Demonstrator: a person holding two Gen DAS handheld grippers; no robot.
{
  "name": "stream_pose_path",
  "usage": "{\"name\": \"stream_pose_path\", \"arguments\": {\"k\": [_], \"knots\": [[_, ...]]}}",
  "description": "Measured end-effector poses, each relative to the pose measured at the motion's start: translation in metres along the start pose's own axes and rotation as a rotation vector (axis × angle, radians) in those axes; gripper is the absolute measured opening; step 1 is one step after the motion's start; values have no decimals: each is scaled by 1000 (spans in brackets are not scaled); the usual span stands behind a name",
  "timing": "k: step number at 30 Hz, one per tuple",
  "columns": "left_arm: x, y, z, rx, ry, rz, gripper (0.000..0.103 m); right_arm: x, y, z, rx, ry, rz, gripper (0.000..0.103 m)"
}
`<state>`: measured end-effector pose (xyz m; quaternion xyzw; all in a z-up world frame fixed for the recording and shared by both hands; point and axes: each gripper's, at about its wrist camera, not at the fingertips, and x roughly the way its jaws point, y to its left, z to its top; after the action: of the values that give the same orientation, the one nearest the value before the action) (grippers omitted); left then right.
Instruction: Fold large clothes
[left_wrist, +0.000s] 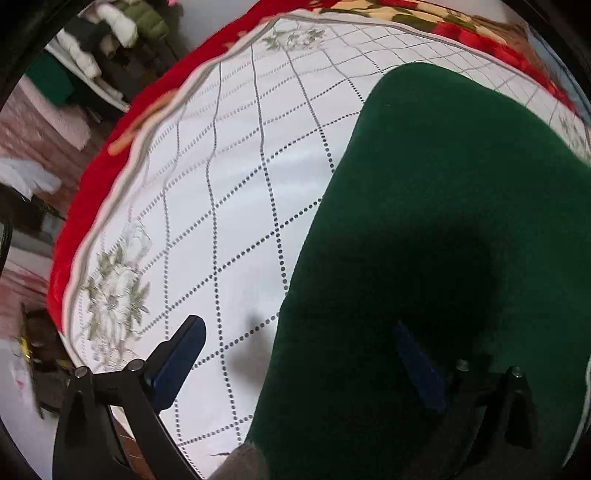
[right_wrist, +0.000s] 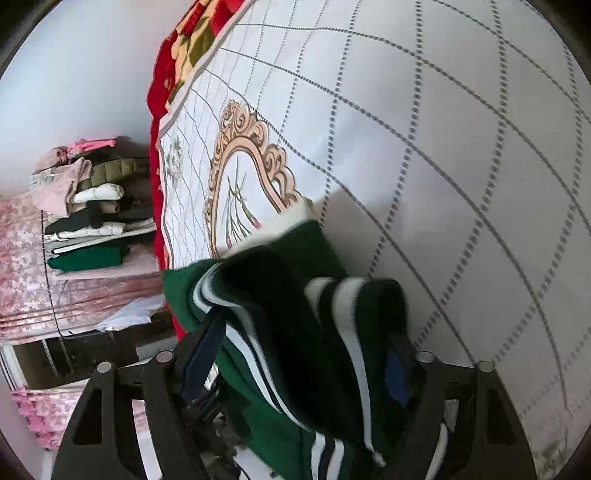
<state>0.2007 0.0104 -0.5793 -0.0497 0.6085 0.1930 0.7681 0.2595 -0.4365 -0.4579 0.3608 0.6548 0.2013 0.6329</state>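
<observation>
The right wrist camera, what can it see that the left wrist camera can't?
Only the right wrist view shows the green garment's white-striped cuff lying between the right gripper's fingers, which look spread apart, and the gold frame pattern on the white bed cover.

Only the left wrist view shows the left gripper, jaws wide open, over the garment's plain green part, and a flower print.

Both show the green garment, the white cover with dotted diamonds, the red blanket under it, and a pile of folded clothes at the side.
</observation>
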Motion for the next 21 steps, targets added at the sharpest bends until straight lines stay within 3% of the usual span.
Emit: {"name": "stream_pose_path", "arguments": {"k": [1,2,3,5,7,9,11,12,14,16,17,21], "knots": [[1,3,1,-34,18,-17,103,9,-1,5,-7,-6,-15,27],[3,8,3,-70,44,-39,103,7,3,4,-3,-20,-16,25],[2,13,4,-97,60,-59,103,9,6,7,5,-39,6,12],[-4,17,7,-120,77,-82,103,1,12,10,27,-88,20,11],[-15,15,8,-101,64,-52,103,-6,17,12,23,-129,-61,10],[-28,12,9,-69,47,-29,103,3,4,22,66,-119,-169,10],[-41,7,8,-38,37,-2,103,9,-8,31,119,-69,-158,12],[-43,9,7,-28,34,3,103,6,-11,34,138,-41,-121,13],[-55,6,4,1,23,21,103,-7,-9,31,138,-13,-86,26],[-62,3,0,20,19,32,103,-40,-8,8,116,-5,-86,62],[-65,0,-4,30,27,36,103,-49,-8,-3,115,-2,-81,69],[-63,-8,-20,46,78,14,103,-72,-22,-66,148,89,-87,70]]}}
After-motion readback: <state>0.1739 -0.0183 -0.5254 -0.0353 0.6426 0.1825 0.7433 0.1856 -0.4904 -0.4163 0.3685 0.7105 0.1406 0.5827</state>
